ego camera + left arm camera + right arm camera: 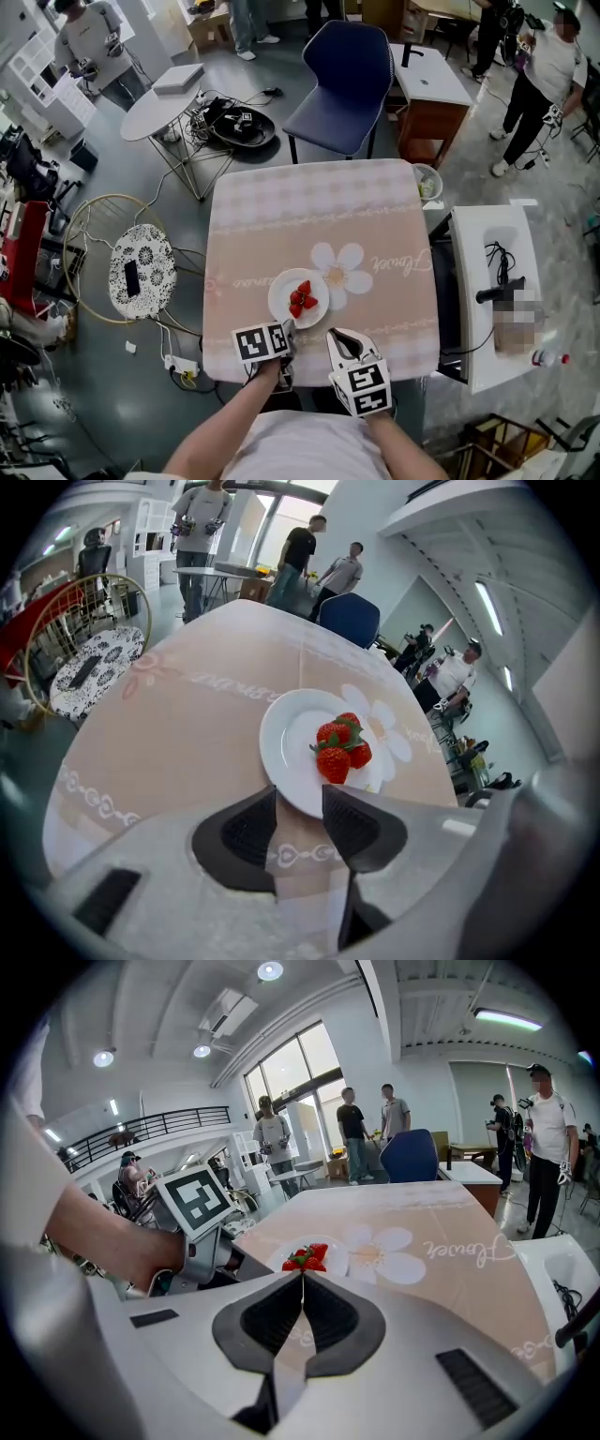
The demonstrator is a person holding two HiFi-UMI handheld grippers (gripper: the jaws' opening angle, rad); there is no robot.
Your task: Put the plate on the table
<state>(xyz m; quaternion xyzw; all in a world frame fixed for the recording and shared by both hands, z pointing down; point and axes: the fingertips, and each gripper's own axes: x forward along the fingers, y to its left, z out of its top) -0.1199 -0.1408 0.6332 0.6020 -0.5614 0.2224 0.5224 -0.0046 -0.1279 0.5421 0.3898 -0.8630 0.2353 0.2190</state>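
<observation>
Blue chair [342, 80] — patterned wire seat [150, 251]

A grey floor [94, 403] carries a blue chair [342, 84], a small round white side table [161, 111] and what may be a wire-framed patterned seat [142, 270], lit by ceiling lights [270, 971] and tall windows [298, 1077].

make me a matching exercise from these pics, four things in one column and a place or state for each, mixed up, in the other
1. white round plate
2. red strawberries
3. left gripper
4. right gripper

a. jaws together, nothing between them
b. piled on the plate
c. flat on the pink tablecloth
d. jaws apart, tips at the plate's near rim

Pairs: 1-c, 2-b, 3-d, 4-a
</observation>
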